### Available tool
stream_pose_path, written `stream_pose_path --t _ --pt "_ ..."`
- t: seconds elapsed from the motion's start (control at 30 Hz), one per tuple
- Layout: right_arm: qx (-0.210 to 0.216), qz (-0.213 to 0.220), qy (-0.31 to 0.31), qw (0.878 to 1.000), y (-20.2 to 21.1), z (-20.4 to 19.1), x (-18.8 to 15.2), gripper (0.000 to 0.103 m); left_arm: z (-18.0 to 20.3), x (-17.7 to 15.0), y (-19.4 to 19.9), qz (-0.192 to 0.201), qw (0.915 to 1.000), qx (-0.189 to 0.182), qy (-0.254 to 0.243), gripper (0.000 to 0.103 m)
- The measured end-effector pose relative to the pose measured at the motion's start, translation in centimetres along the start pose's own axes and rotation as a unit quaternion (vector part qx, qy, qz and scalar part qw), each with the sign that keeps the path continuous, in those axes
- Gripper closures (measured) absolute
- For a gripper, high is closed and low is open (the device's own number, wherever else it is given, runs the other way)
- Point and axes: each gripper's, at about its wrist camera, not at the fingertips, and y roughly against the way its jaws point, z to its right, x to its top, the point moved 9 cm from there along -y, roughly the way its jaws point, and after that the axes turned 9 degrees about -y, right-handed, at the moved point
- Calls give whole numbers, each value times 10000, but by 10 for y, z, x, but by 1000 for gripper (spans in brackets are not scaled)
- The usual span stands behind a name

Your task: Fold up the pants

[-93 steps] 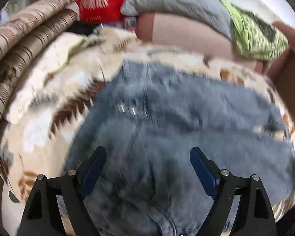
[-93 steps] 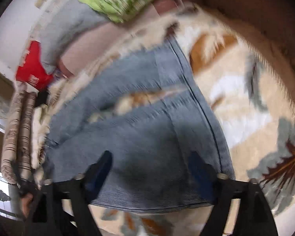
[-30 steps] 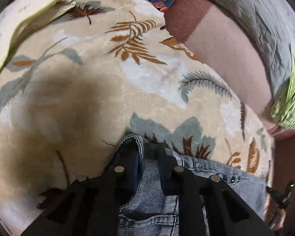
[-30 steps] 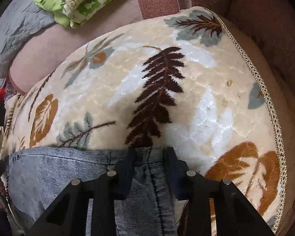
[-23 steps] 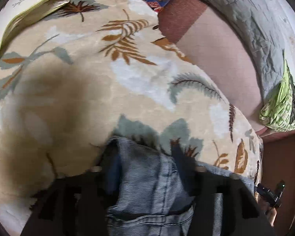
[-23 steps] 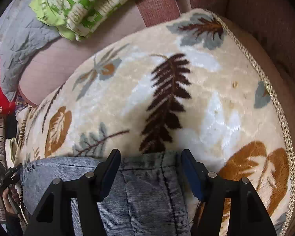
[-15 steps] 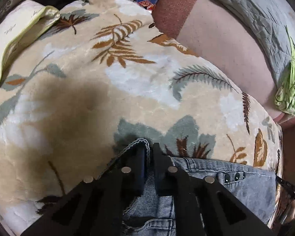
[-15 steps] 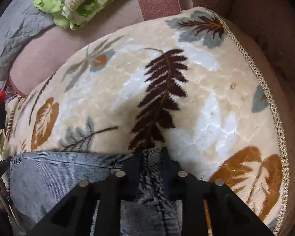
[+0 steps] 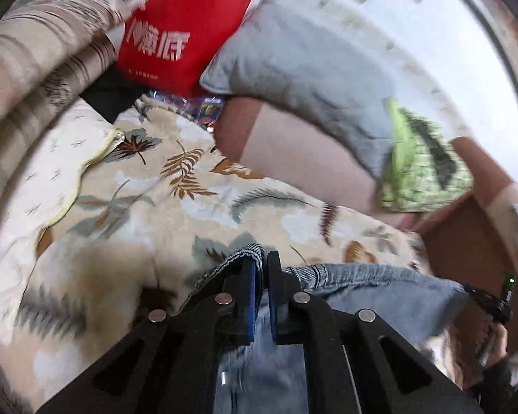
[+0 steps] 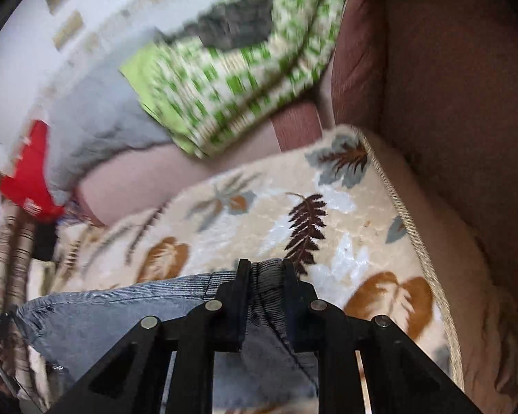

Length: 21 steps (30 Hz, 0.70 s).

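Observation:
The blue denim pants [image 9: 362, 283] hang between my two grippers above a cream leaf-print blanket [image 9: 148, 186]. My left gripper [image 9: 261, 258] is shut on the left corner of the pants' top edge. My right gripper [image 10: 263, 265] is shut on the right corner of the same edge, and the denim [image 10: 121, 307] stretches away to the left in the right wrist view. The other gripper and the hand holding it show at the far edge of each view. The lower part of the pants is hidden below both grippers.
The blanket [image 10: 293, 207] covers a brown sofa [image 10: 449, 103]. At its back lie a grey pillow [image 9: 307, 69], a green patterned cloth [image 9: 421, 172] and a red bag [image 9: 179, 34]. Striped bedding [image 9: 34, 79] is piled at the left.
Both grippers, shut on the pants' edge, have lifted and tilted up, so the denim has risen off the blanket and the sofa back and wall have come into view.

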Motion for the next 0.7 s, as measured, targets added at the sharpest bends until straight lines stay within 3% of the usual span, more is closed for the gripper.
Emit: stream_pose_path --t 0.1,0.2,0.27,0.33,0.37,0.4,0.53,0.6,0.7 --pt "257 222 48 9994 46 10 -37 84 1 -55 50 -1 9994 -323 128 97" --pt "305 18 -285 9991 84 49 -112 81 -14 -114 73 -289 9984 -338 341 94" --pt "74 -353 -341 9988 88 76 -164 74 -32 -155 73 -752 9964 -42 397 92" --pt "-83 -894 -529 9946 87 102 -212 51 -57 -186 72 -1259 9893 588 452 92" --pt "-228 -995 -694 9924 90 116 -227 38 -63 -191 75 -1338 9867 792 475 88" --pt "-316 -1000 -961 9898 96 128 -238 38 -63 -190 78 -1302 9862 875 522 85" --pt "144 -807 -1923 9779 119 131 -238 31 -29 -165 87 -781 9927 837 378 33" --pt "529 -885 -2236 9692 121 117 -236 30 -2 -153 88 -414 9957 820 158 32" --pt "778 -990 -2520 9595 109 103 -235 30 33 -152 72 -200 9971 732 -50 32"
